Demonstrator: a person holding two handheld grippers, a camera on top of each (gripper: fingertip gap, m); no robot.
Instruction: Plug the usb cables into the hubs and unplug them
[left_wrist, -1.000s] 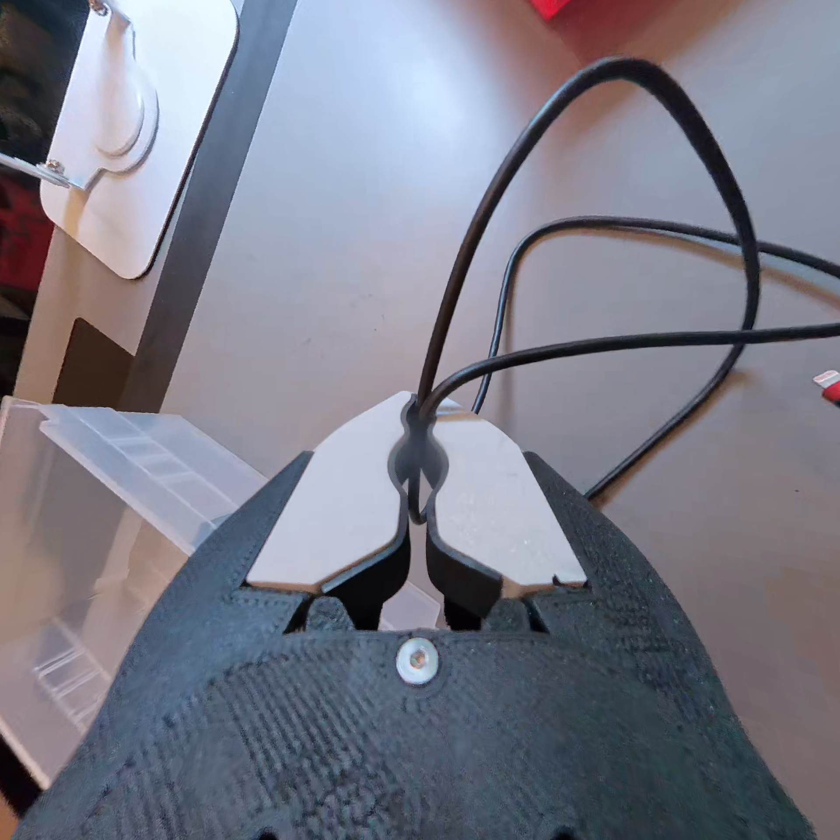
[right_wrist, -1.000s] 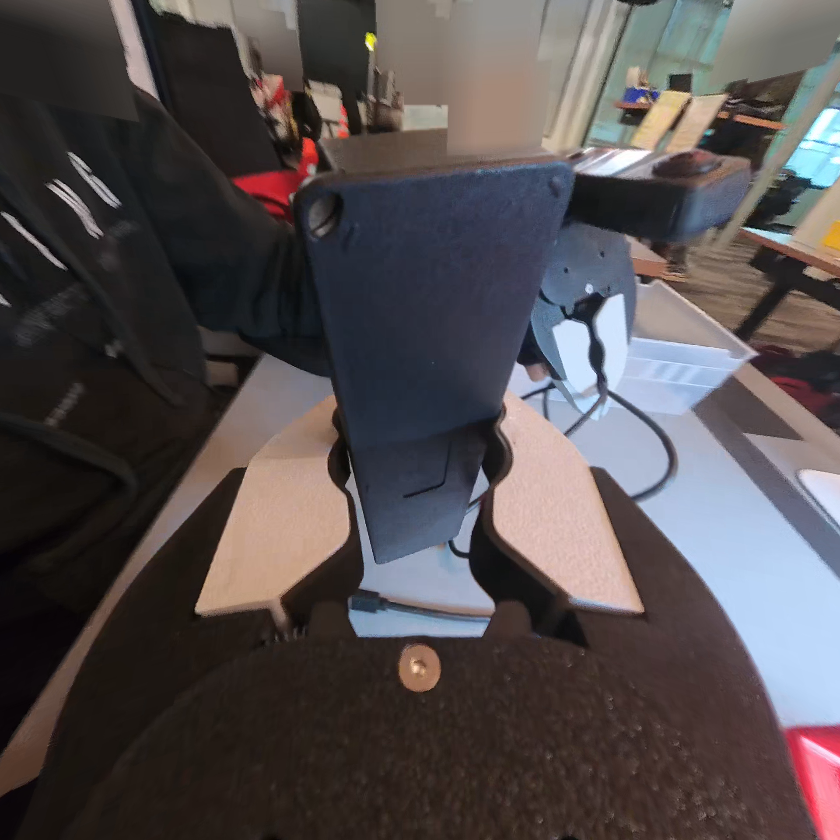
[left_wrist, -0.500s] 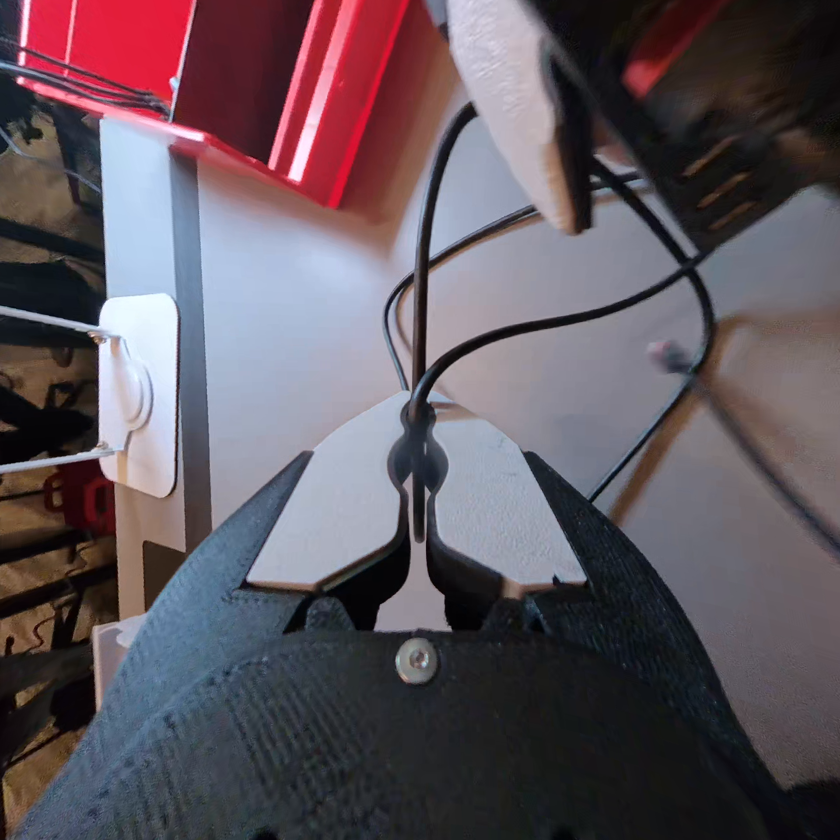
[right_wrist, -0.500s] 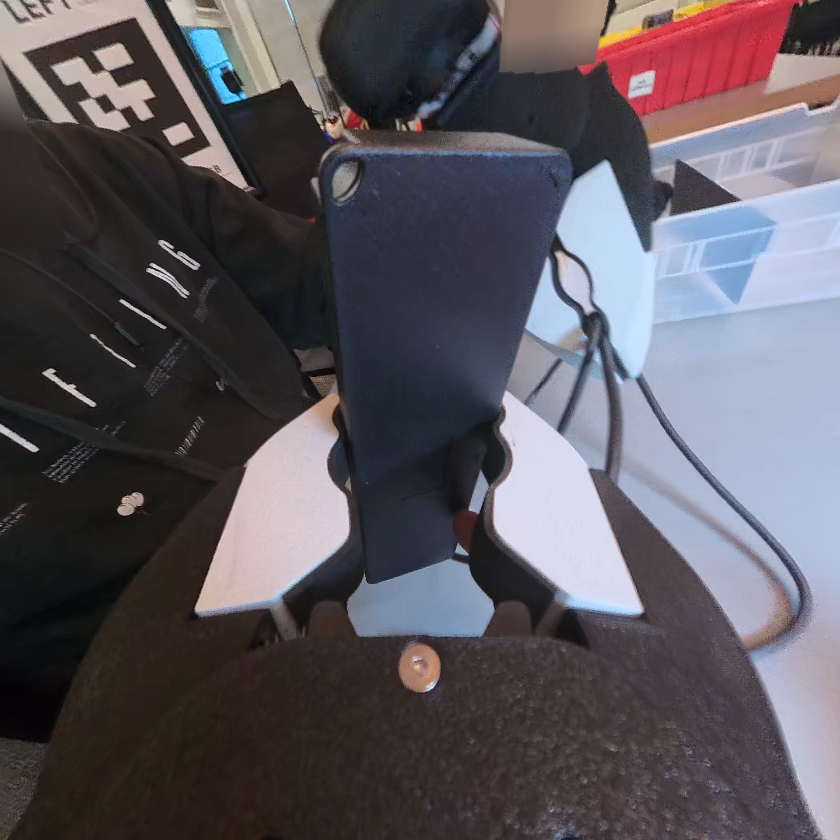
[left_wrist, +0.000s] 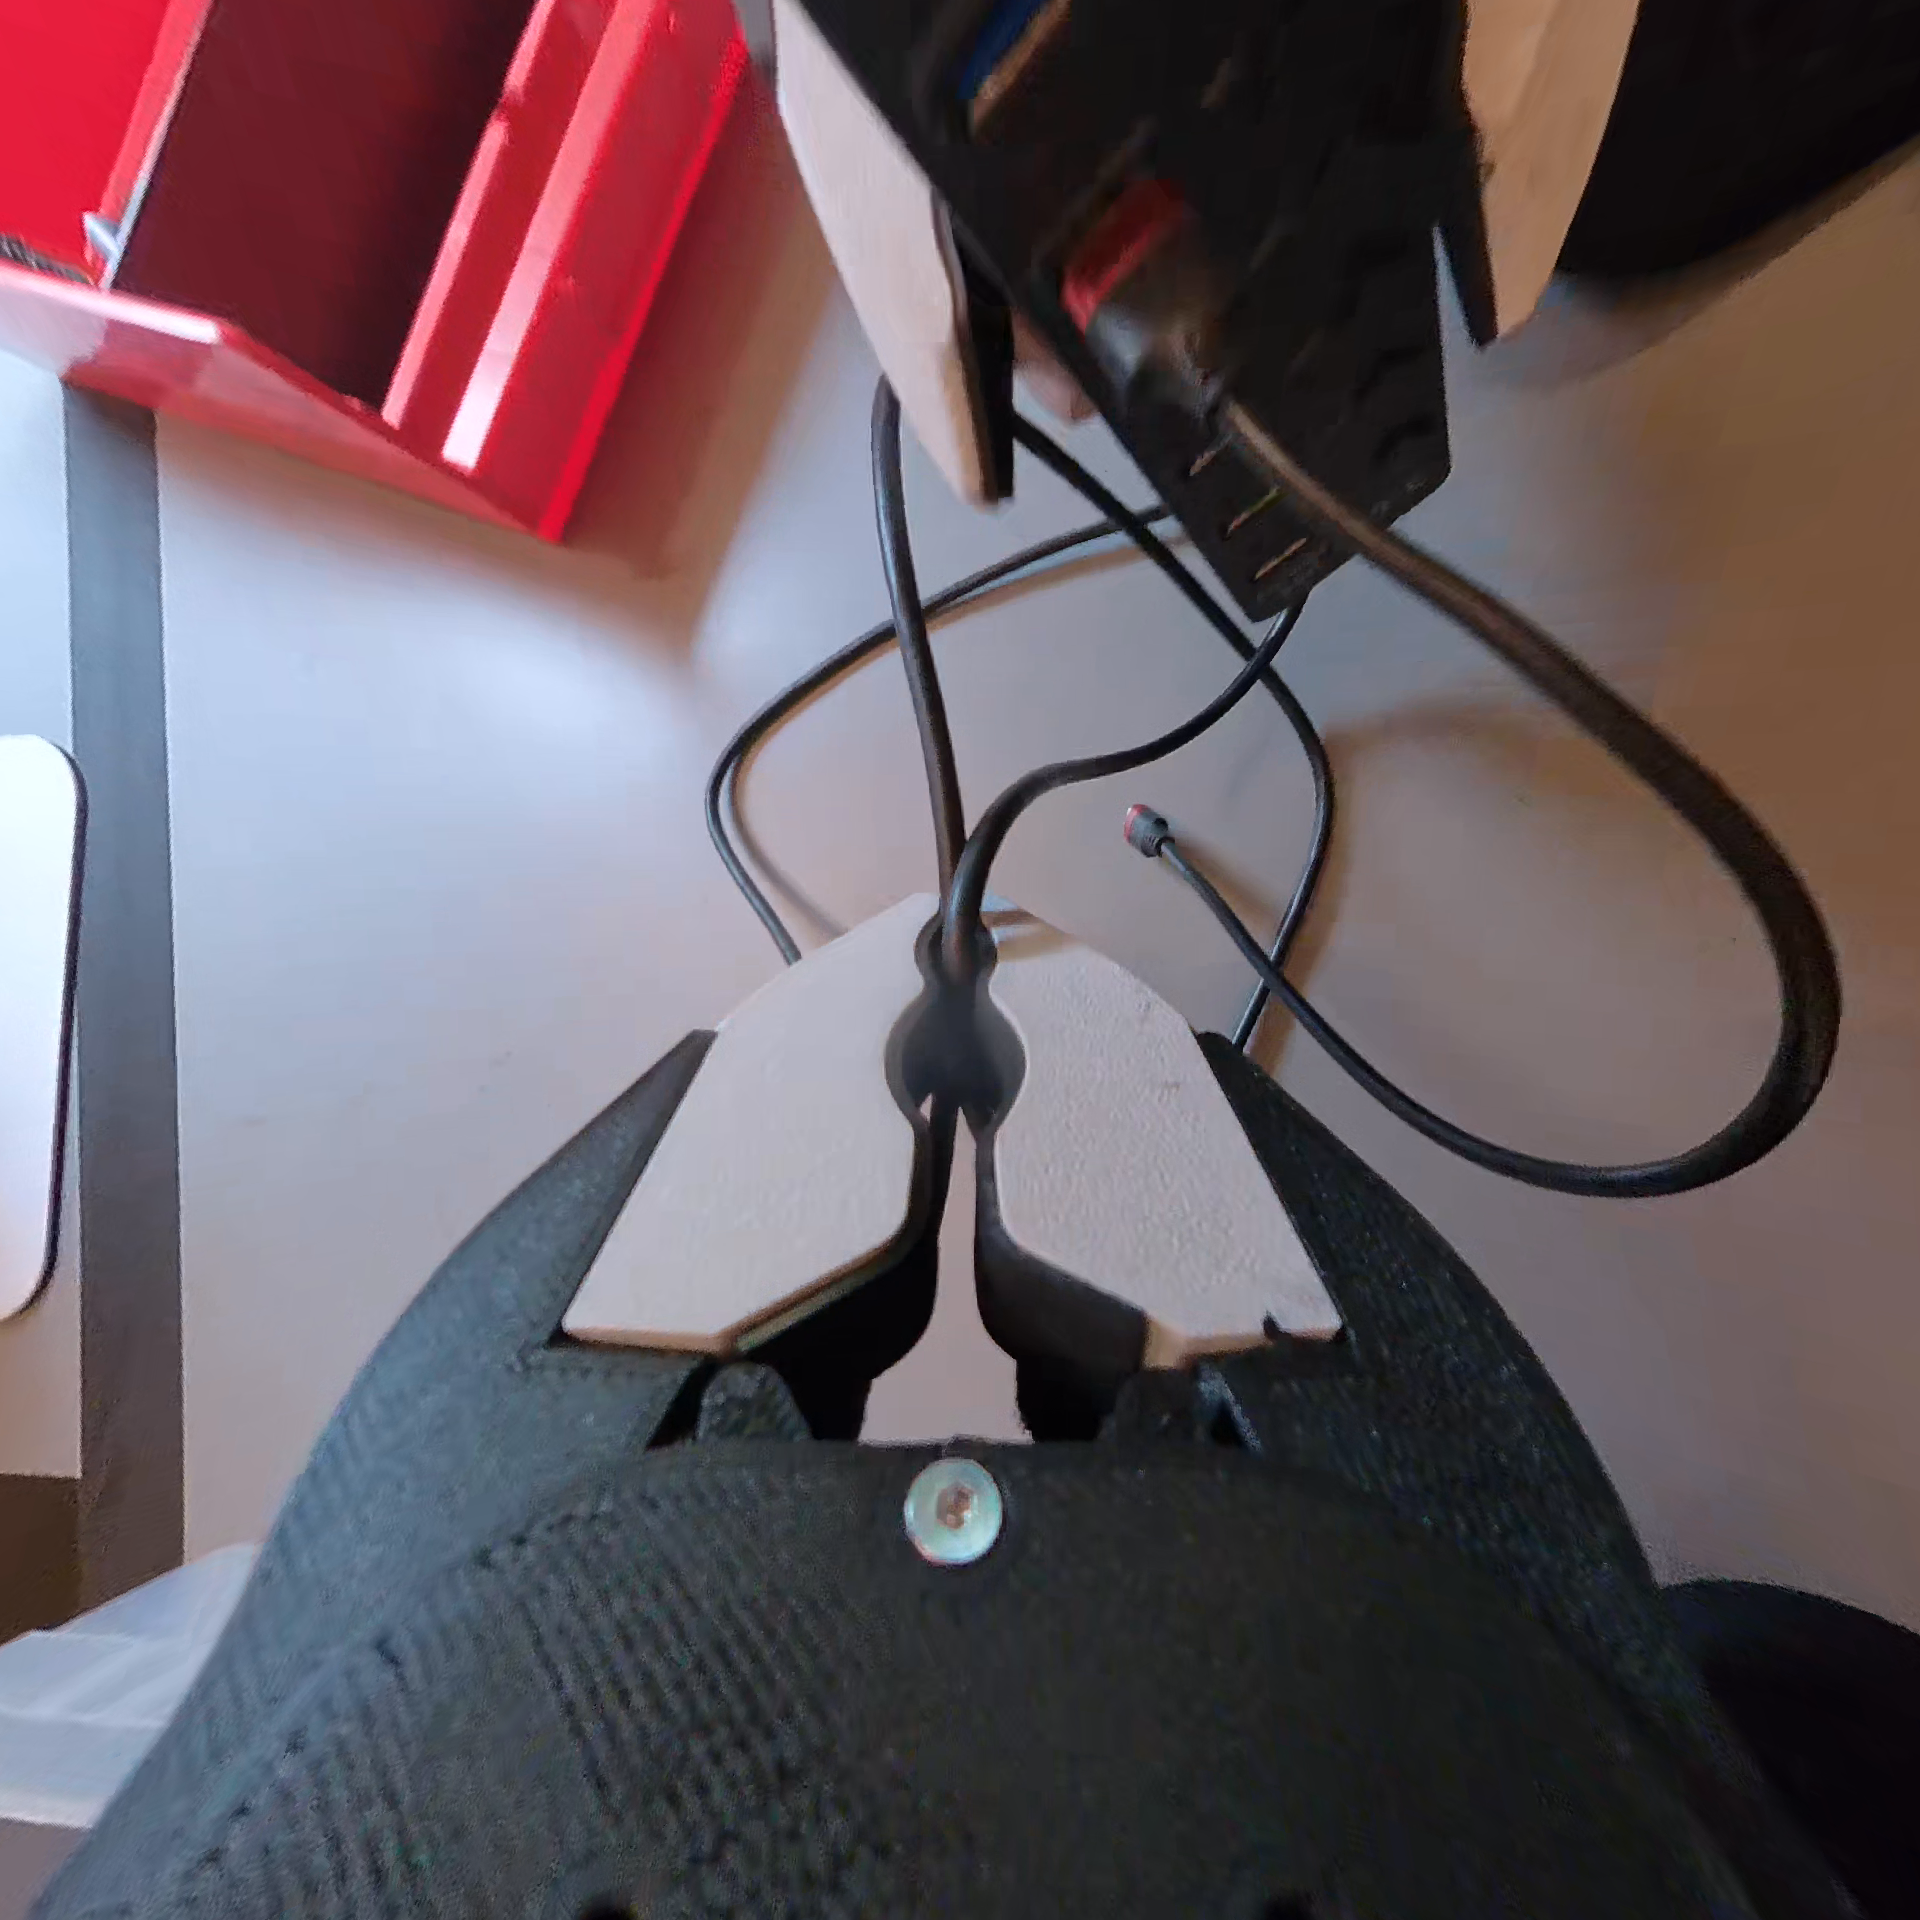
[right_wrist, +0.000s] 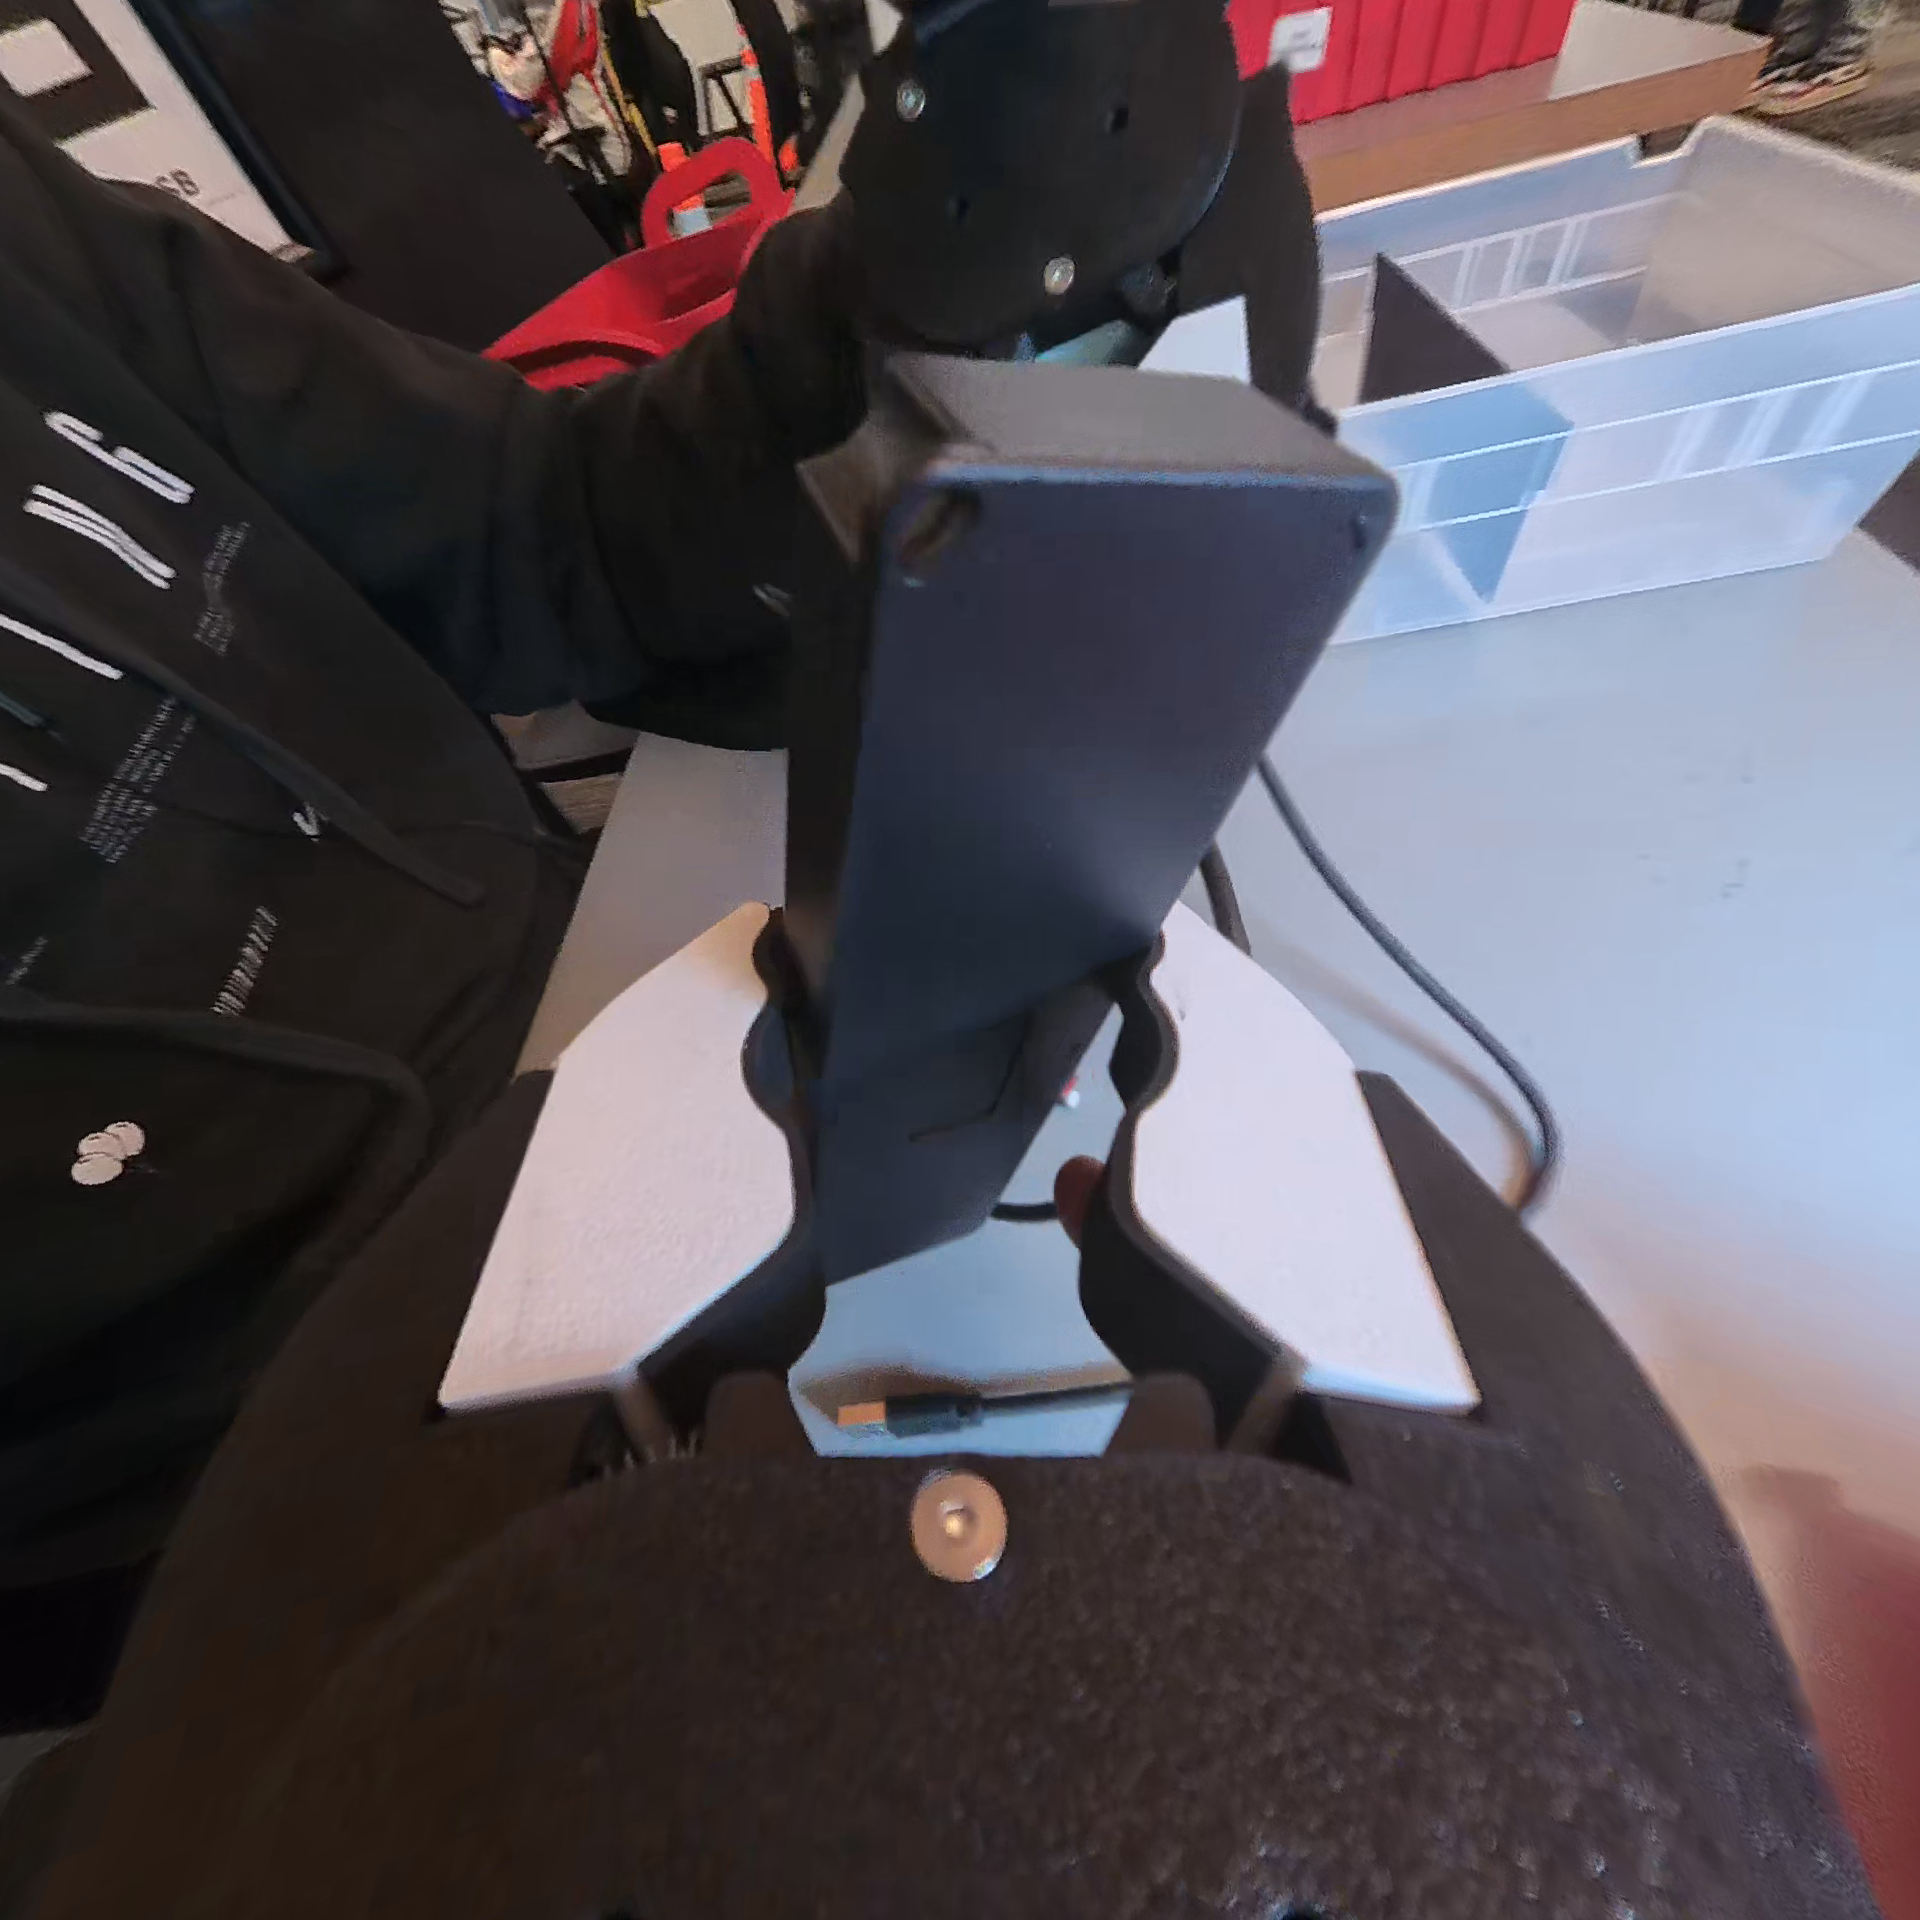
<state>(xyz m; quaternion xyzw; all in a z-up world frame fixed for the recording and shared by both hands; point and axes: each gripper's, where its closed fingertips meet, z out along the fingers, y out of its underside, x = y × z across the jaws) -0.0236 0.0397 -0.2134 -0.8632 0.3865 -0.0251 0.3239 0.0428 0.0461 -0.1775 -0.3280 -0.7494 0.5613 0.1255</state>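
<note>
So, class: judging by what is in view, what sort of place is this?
Probably a lab or workshop: a grey worktable, a clear compartment bin, red storage bins on more desks behind.

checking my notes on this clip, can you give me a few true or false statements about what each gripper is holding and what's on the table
1. The left gripper is shut on a thin black cable. True.
2. The right gripper is open and holds nothing. False: it is clamped on a dark hub, held upright.
3. A red bin sits on the table. True.
4. A loose plug lies on the table below the right gripper. True.
5. The divided bin beyond the hub is solid blue. False: it is clear plastic.
</note>
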